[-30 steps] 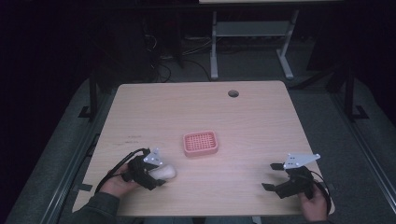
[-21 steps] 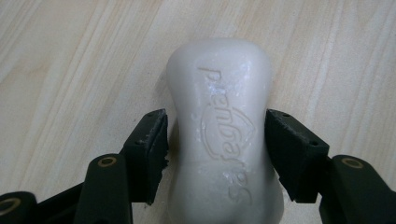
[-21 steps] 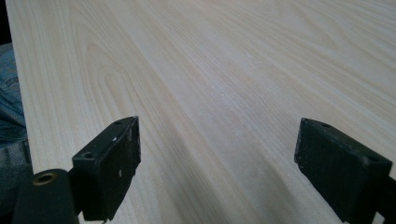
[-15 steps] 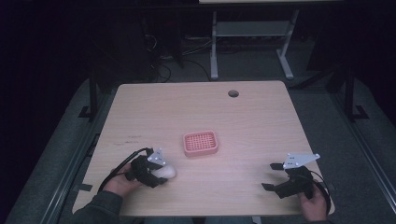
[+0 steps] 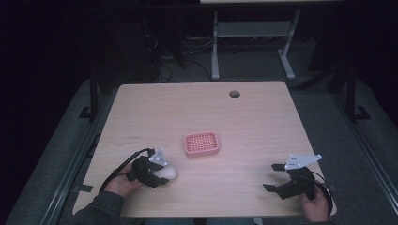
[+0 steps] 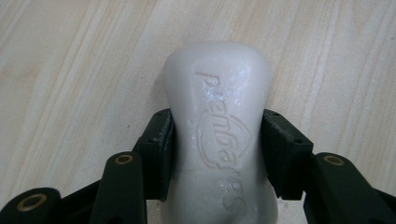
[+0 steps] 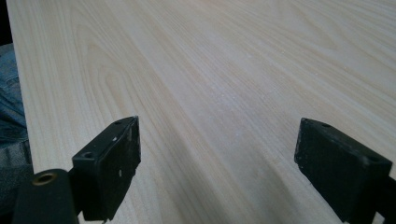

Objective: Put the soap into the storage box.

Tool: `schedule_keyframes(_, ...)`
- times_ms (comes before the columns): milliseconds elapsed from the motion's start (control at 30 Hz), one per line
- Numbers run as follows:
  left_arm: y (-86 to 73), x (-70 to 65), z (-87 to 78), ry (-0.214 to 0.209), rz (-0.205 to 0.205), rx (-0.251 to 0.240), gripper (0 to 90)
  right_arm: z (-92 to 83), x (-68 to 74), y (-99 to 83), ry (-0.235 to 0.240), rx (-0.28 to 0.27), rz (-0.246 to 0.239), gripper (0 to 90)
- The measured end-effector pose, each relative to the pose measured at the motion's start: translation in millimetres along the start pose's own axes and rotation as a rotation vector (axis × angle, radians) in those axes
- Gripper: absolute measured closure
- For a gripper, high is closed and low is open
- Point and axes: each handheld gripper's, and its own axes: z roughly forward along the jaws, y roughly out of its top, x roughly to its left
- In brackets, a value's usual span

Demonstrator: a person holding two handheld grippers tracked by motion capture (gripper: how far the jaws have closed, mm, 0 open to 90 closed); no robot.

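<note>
Smooth waisted white soap bar (image 6: 219, 140) pinched in left gripper (image 6: 217, 149); right gripper (image 7: 217, 168) wide over pale woodgrain table (image 7: 210, 70)

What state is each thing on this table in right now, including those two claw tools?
Left gripper: shut on the soap.
Soap bar: white, clamped between the jaws, low over the table.
Right gripper: open, holding nothing.
Pink dish: upright at mid-table, nothing in it.

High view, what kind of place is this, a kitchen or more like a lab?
Probably a lab or recording workspace, not a kitchen. A bare wooden desk with a cable hole stands on grey carpet in a dark room, another desk frame with loose cables sits behind it, and only a soap bar and pink soap dish are laid out.
</note>
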Motion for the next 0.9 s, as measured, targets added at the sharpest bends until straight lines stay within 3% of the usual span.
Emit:
schedule_keyframes(600,3.6,-0.5,-6.7,-0.001,0.01,-0.006,49.3,-1.1,1.7,0.6,-0.002,-0.002,0.004,14.1)
schedule_keyframes(900,19.8,5.2,-5.5,-0.021,0.037,0.005,49.2,-3.1,1.1,-0.7,-0.005,-0.015,0.01,14.2)
